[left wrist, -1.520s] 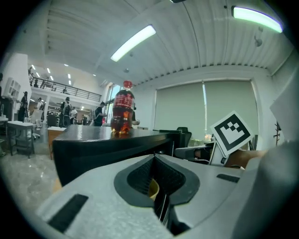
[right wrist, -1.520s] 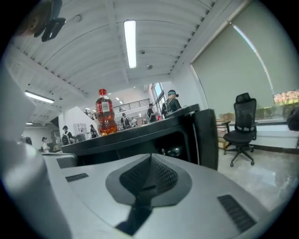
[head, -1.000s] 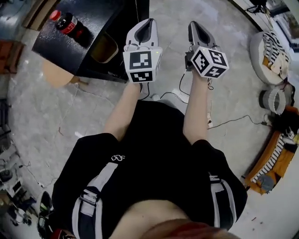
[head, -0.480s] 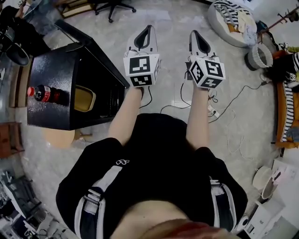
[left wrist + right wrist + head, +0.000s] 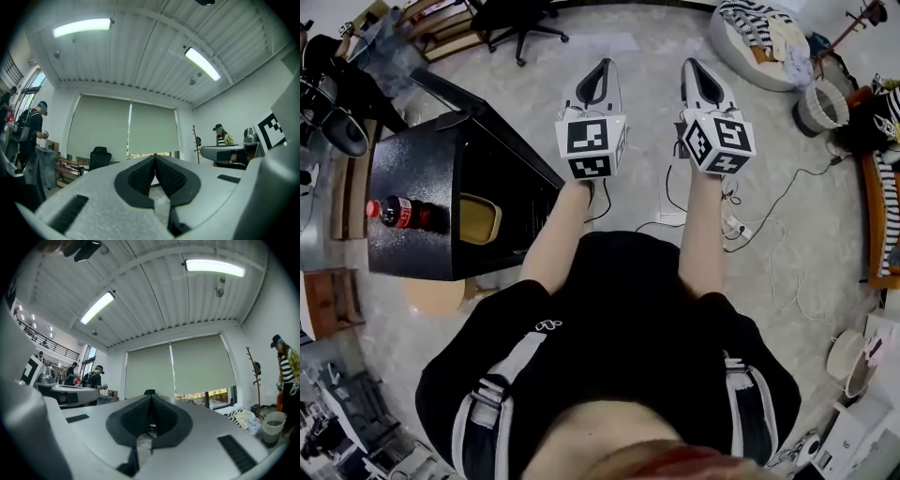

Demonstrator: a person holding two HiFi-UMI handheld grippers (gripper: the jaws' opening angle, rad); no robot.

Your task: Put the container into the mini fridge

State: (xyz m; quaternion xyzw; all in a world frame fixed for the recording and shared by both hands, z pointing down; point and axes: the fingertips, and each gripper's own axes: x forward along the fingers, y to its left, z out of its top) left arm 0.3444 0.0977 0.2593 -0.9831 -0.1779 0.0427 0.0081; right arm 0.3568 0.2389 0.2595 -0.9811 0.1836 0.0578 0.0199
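The black mini fridge (image 5: 417,202) stands on the floor at the left of the head view, its door (image 5: 492,127) swung open. A yellowish container (image 5: 478,218) shows in the fridge's open front; how it rests there I cannot tell. My left gripper (image 5: 602,66) and right gripper (image 5: 695,66) are held side by side above the floor, right of the fridge, pointing away from me. Both are shut and hold nothing. In the left gripper view the left gripper (image 5: 154,157) has its dark pads pressed together, as does the right gripper (image 5: 151,396) in its own view.
A cola bottle (image 5: 403,214) lies on the fridge top. Cables and a power strip (image 5: 733,225) trail over the floor at the right. An office chair (image 5: 520,19) stands beyond, a round cushion (image 5: 759,37) and baskets at the far right. People stand in the background.
The head view has swung, so the fridge now shows further left and lower, with its open door in sight. Both grippers stay shut, side by side in front of me.
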